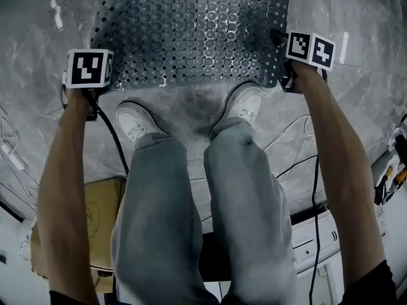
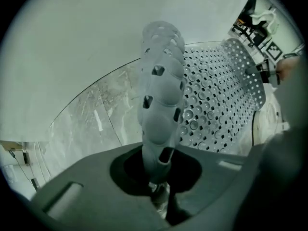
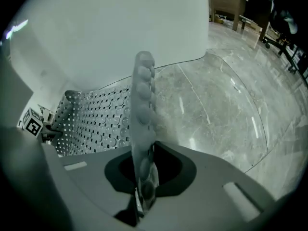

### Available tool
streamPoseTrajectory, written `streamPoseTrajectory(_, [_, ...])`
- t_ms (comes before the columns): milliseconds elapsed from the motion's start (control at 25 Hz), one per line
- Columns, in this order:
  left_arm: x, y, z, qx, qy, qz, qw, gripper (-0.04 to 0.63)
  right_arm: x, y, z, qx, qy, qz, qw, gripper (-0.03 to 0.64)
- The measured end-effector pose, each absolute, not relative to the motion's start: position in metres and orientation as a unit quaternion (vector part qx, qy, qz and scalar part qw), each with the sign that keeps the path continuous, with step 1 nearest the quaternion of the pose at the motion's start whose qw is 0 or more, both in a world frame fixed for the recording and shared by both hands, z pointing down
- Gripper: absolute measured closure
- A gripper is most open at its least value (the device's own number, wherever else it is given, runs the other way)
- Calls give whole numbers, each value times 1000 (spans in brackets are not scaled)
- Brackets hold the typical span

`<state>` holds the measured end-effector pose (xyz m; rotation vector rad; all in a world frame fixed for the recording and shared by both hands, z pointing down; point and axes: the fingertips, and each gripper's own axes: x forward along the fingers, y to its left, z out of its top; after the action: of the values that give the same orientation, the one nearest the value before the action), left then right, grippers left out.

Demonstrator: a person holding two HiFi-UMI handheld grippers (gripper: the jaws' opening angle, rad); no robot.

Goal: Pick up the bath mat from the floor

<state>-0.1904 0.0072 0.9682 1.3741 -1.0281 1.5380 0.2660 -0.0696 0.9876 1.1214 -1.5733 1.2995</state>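
Here both arms are held straight down at the near corners of the bath mat (image 1: 191,30), spread on the veined stone floor (image 1: 362,100) before the person's shoes (image 1: 247,103). Only in the gripper views are the left gripper (image 2: 161,198) and right gripper (image 3: 143,194) seen clamped on its translucent, perforated, suction-cupped edge.

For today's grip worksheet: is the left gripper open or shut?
Shut: the left gripper pinches the edge of the grey perforated rubber bath mat between closed jaws.
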Motion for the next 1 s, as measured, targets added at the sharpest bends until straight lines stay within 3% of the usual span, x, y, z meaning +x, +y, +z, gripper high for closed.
streamPoseTrajectory(160, [-190,13,949,540,-406,623,394,575,255,-66,970,434,-624,520,390,594])
streamPoseTrajectory(440, [-152,32,924,579,-396,559,442,575,231,-50,938,407,-636,533,382,595])
streamPoseTrajectory(1000, [-135,52,846,594,-381,513,489,575,202,-26,885,374,-635,506,448,597])
